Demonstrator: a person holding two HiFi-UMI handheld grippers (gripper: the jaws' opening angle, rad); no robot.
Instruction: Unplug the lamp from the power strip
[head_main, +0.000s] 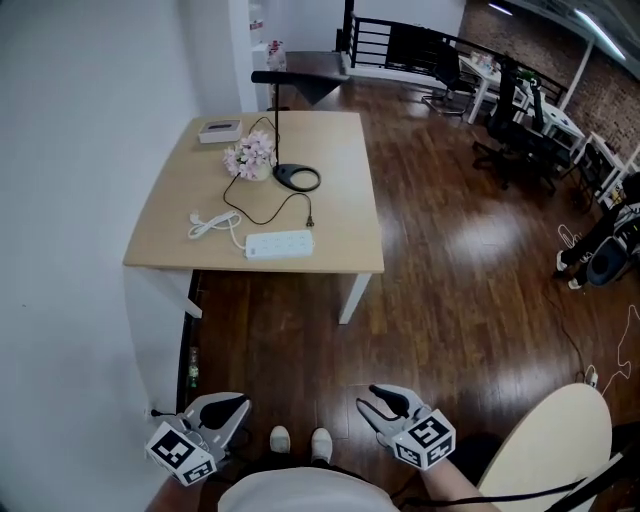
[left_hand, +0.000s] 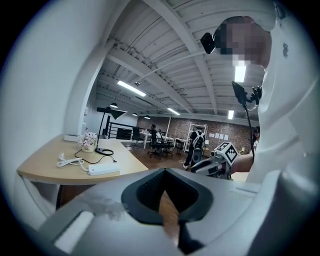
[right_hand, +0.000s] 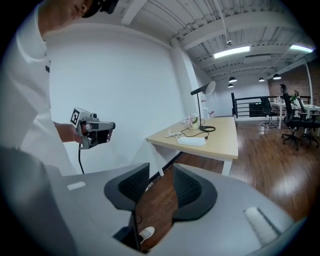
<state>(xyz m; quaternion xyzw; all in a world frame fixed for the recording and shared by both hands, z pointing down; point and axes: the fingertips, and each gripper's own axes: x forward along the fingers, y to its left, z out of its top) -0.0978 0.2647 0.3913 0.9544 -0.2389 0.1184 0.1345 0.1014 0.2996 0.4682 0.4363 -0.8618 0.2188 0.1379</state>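
On the wooden table (head_main: 350, 250) a white power strip (head_main: 280, 244) lies near the front edge. The black lamp (head_main: 296, 178) stands behind it. Its black cord ends in a plug (head_main: 309, 220) by the strip's far right corner; too small to tell whether it sits in a socket. Both grippers hang low by my body, far from the table. My left gripper (head_main: 232, 408) (left_hand: 163, 172) looks shut with nothing in it. My right gripper (head_main: 368, 400) (right_hand: 162, 175) is open and holds nothing. The strip (left_hand: 104, 170) (right_hand: 192, 141) shows small in both gripper views.
The strip's coiled white cord (head_main: 205, 225), a small flower pot (head_main: 250, 157) and a white box (head_main: 220, 130) share the table. A white wall runs along the left. A beige chair back (head_main: 560, 440) stands at my right. Office chairs (head_main: 505, 130) are far right.
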